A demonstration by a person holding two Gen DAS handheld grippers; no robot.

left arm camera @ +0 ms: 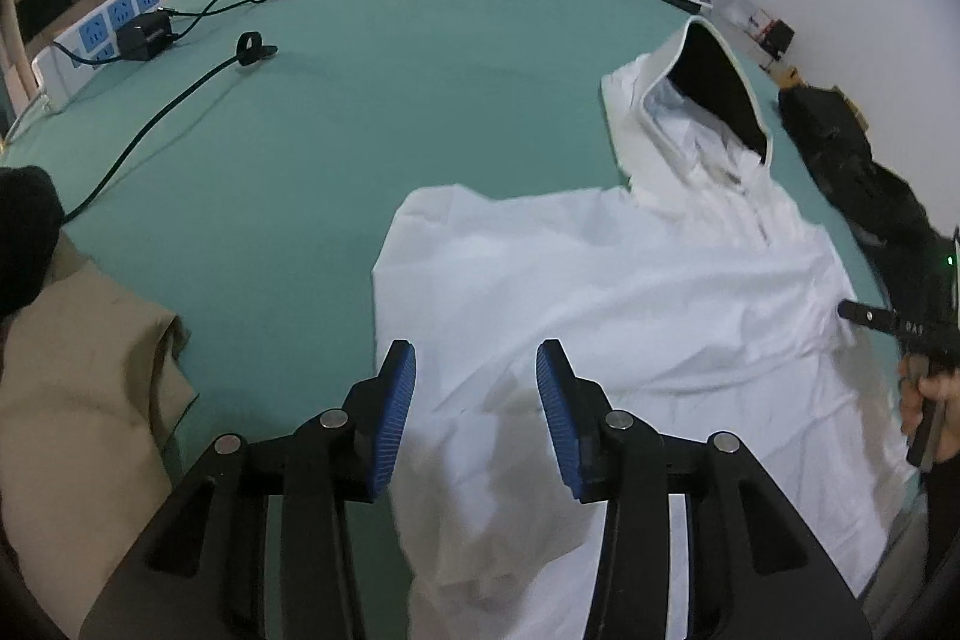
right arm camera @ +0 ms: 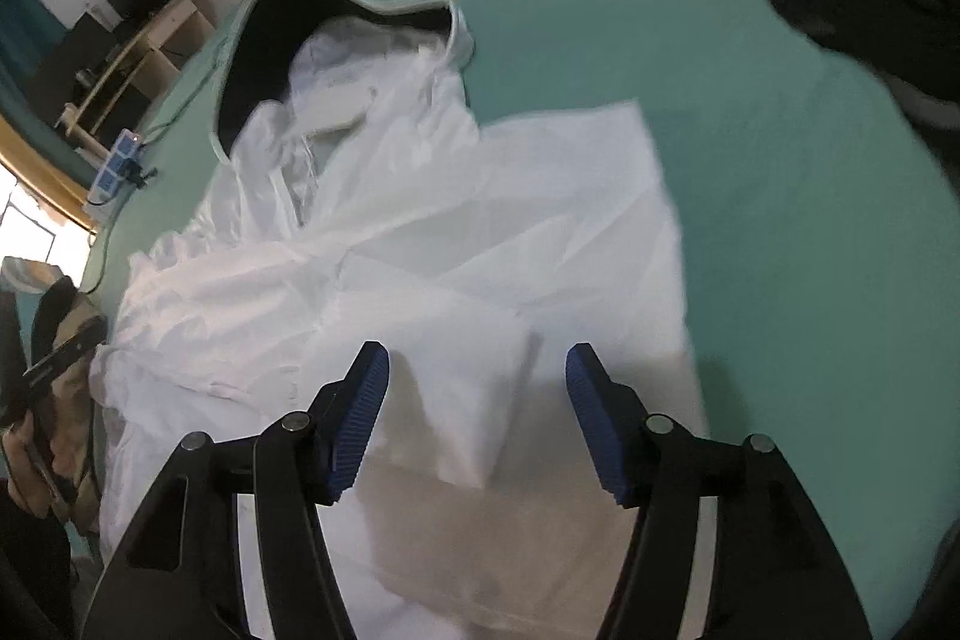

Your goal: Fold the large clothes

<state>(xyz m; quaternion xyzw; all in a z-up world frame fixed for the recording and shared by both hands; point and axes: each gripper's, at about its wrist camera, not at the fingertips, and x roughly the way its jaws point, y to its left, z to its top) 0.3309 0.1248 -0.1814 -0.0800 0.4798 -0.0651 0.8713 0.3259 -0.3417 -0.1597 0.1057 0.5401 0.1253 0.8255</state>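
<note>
**Both jaws clear of the half-folded jacket**

The white hooded jacket (left arm camera: 600,292) lies flat on the green bed (left arm camera: 372,112), one side seemingly folded inward. The left gripper (left arm camera: 475,388) and right gripper (right arm camera: 477,394) hover above it, jaws parted and empty, likely free to choose the next fold.

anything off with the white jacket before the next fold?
The white jacket lies partly folded on the green bedsheet, but its hood stands propped up, dark lining showing, rather than lying flat. Both the left gripper and right gripper are open, holding nothing.
</note>
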